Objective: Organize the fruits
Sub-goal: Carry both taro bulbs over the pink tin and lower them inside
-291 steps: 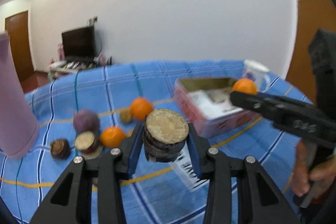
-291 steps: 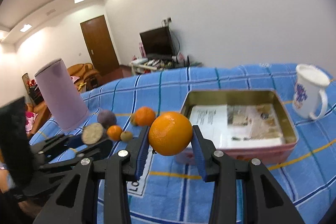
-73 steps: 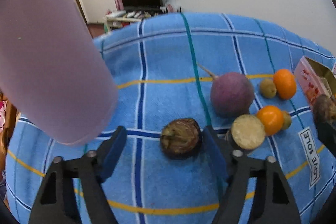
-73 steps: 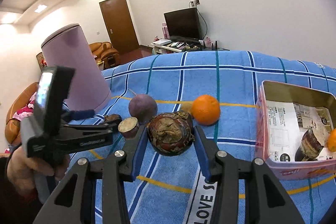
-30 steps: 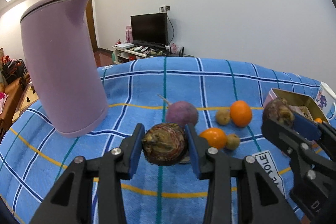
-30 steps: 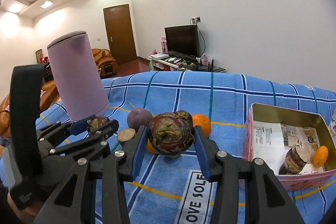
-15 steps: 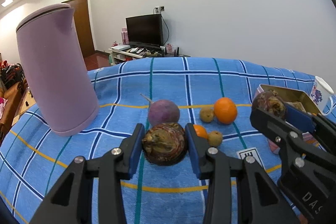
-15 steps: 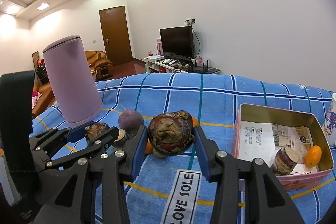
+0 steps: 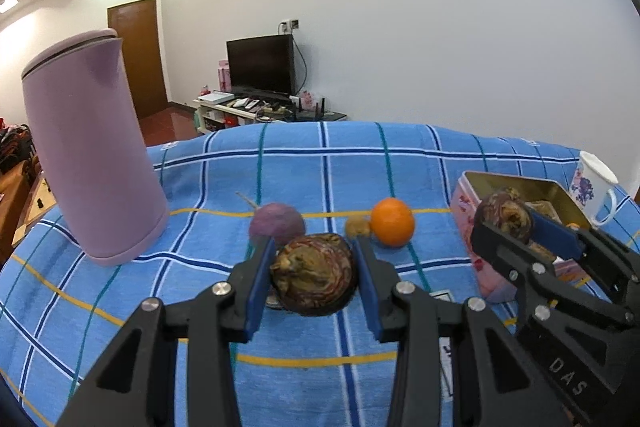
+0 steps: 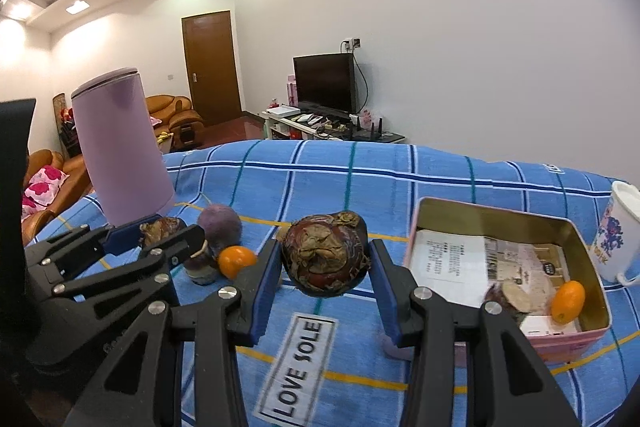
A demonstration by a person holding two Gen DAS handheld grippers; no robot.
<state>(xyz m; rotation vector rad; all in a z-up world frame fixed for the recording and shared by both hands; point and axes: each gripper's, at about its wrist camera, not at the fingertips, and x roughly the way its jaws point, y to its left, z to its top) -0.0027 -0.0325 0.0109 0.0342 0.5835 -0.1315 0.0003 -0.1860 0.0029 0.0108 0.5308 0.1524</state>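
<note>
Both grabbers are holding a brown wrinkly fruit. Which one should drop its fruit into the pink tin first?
Probably the right gripper. Its brown fruit hangs beside the pink tin, nearly at the rim. The left gripper holds its fruit farther away, by the purple kettle.

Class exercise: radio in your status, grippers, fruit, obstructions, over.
Left gripper shut on a mottled brown fruit. Right gripper shut on another. Pink tin ahead, nothing blocking.

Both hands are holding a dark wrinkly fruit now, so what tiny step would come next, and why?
Probably carry the right gripper with its dark fruit rightward over the open tin. Its jaws already clamp the fruit above the cloth, and the tin, holding a cut root and a small orange, has bare room.
</note>
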